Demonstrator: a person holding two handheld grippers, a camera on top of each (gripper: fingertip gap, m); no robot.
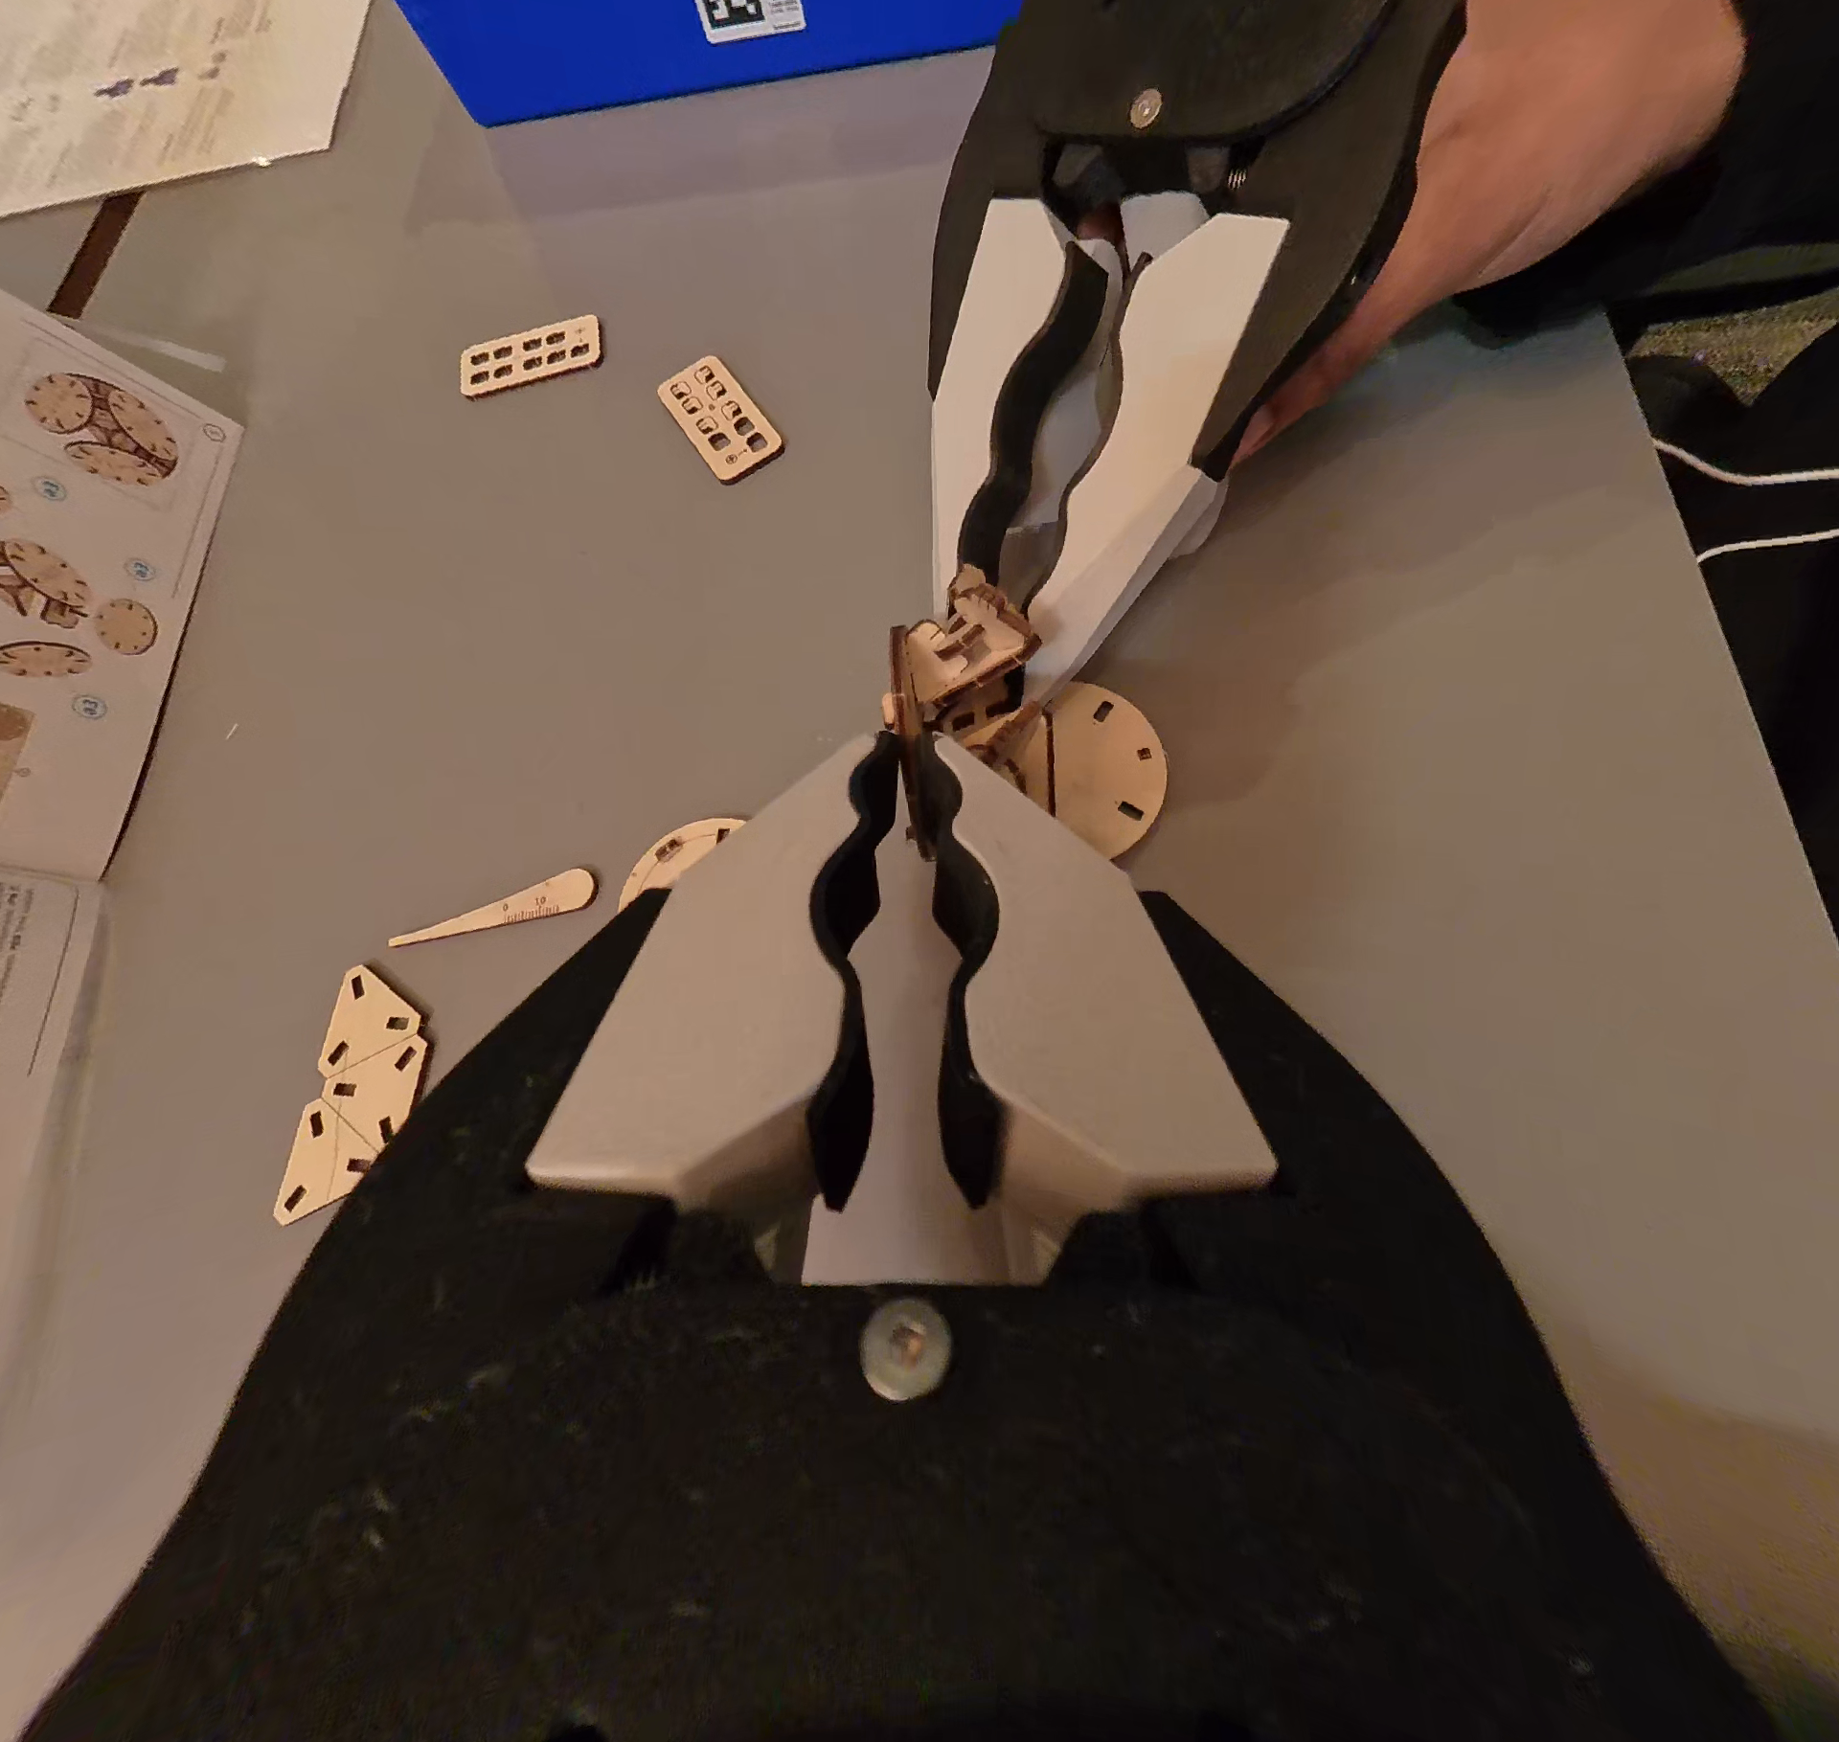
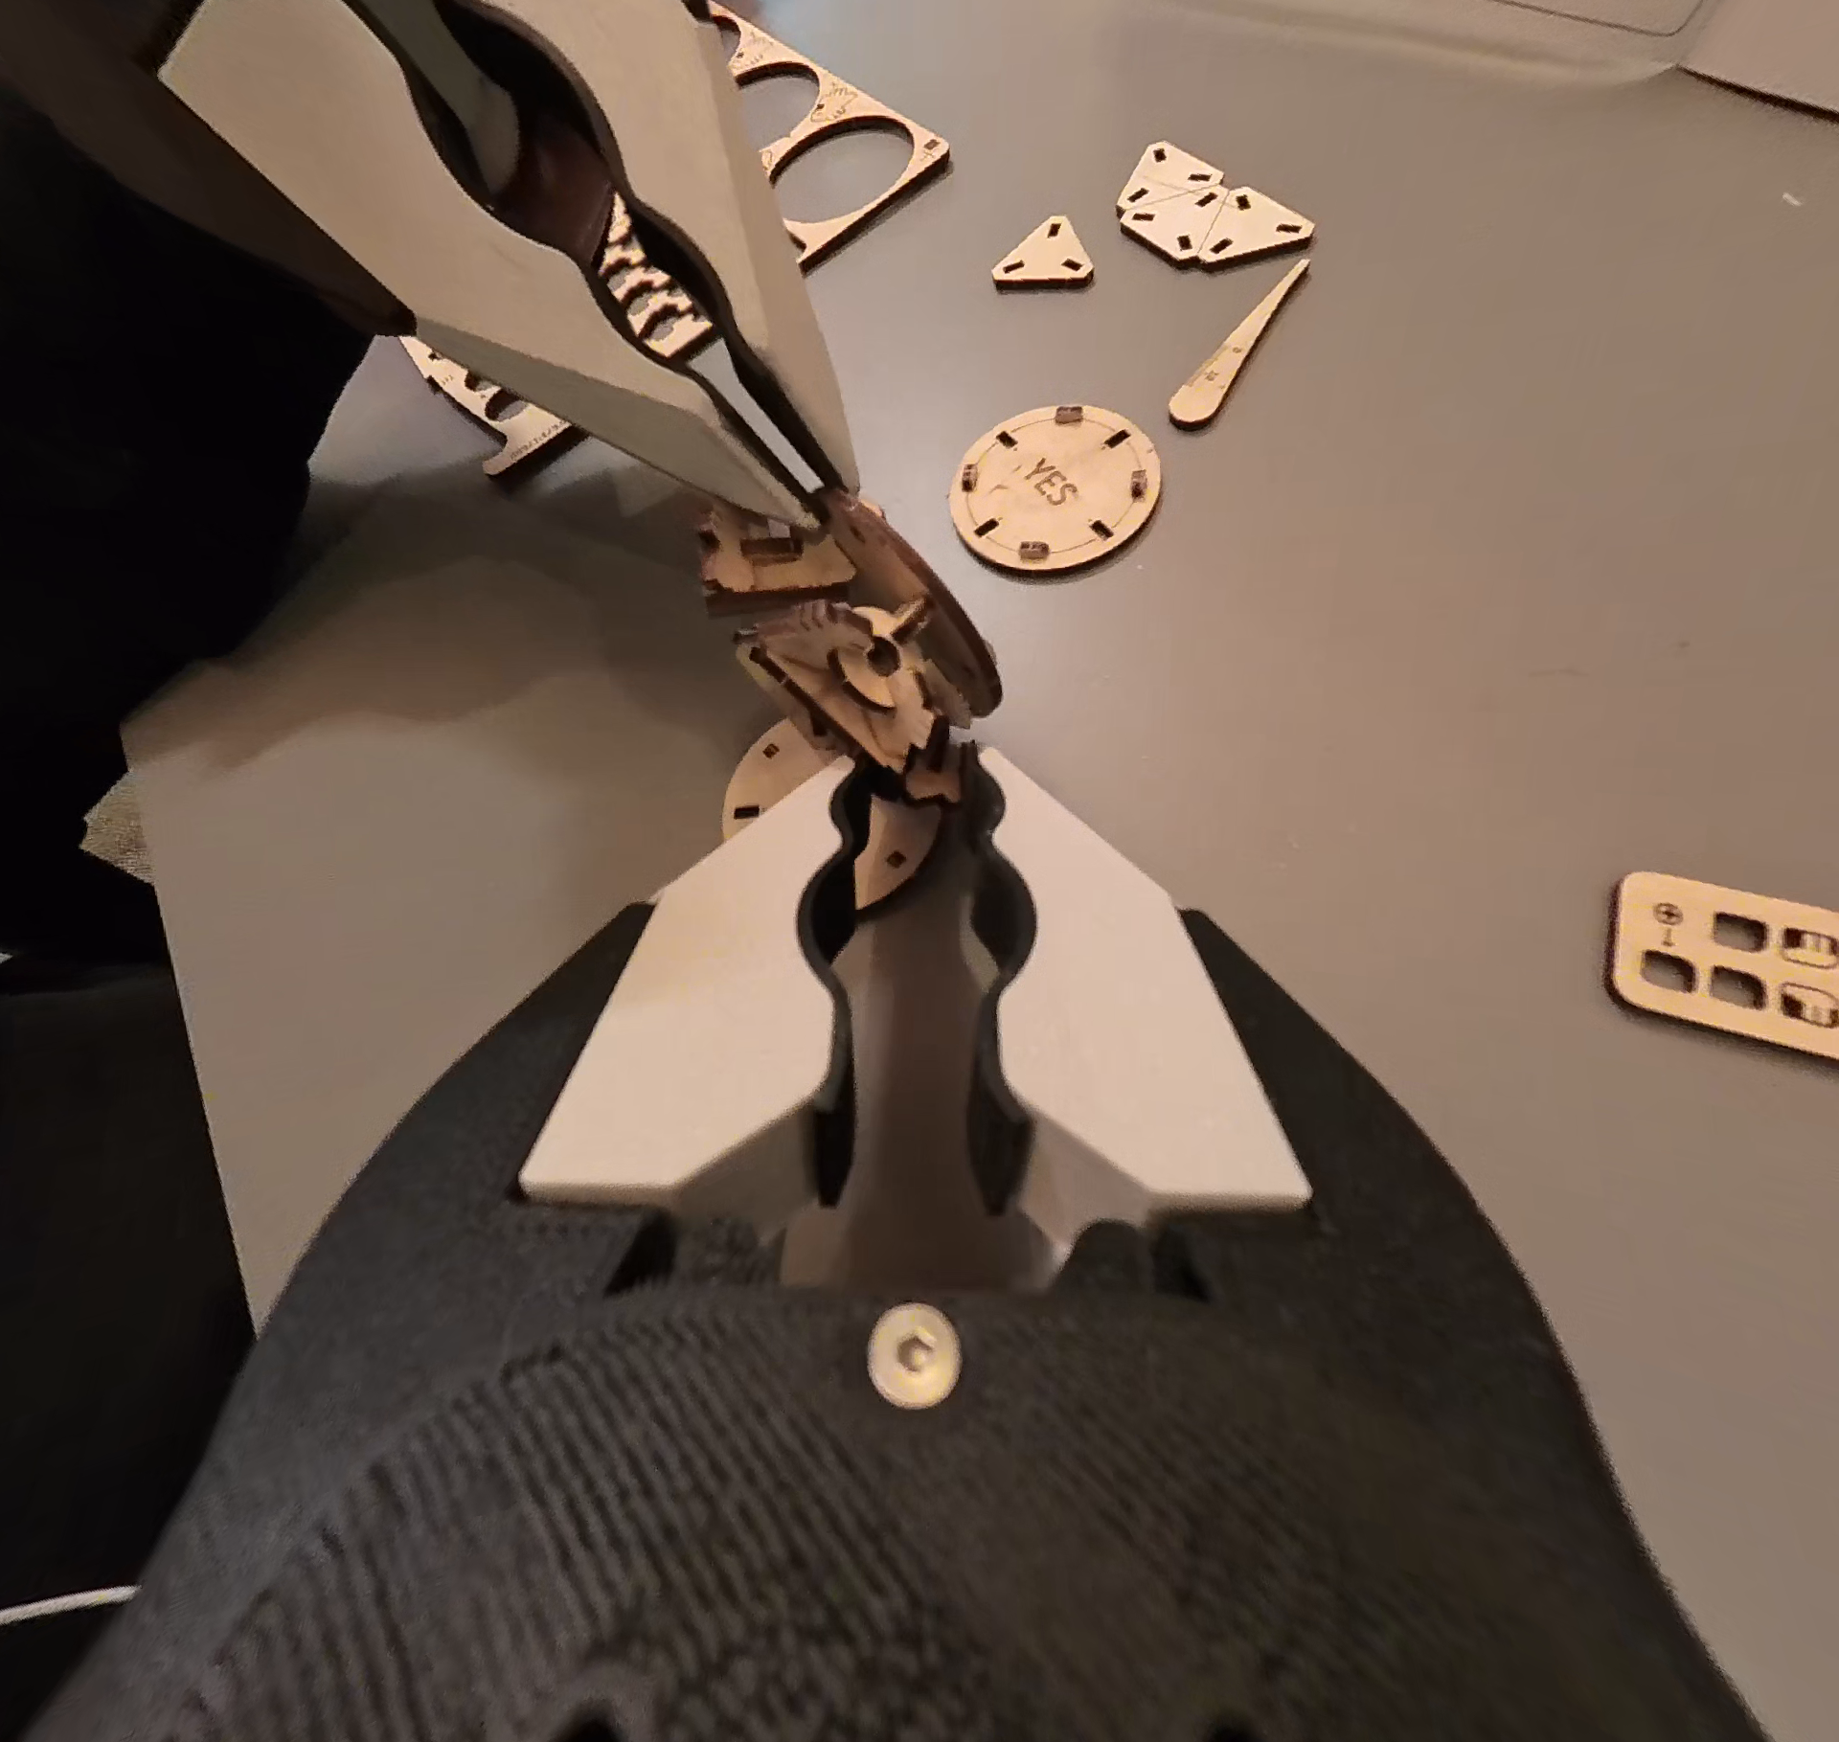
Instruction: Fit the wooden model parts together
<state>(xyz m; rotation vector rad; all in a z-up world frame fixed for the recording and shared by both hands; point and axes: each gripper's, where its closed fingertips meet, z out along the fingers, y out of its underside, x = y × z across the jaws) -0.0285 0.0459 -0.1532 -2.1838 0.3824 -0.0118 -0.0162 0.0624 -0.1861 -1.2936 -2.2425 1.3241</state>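
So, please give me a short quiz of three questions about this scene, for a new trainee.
1. True or false: both grippers grip the same wooden assembly.
2. The left gripper pinches: A) a paper sheet, B) a thin wooden disc edge, C) the blue bin.
3. What lies flat on the table under the assembly?

Key: 1 true. 2 B. 3 a round wooden disc with slots.

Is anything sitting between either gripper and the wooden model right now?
Nothing visible. The left gripper is clamped on the edge of the thin disc of the wooden model, and the right gripper grips its opposite end. A loose slotted disc lies on the table below.
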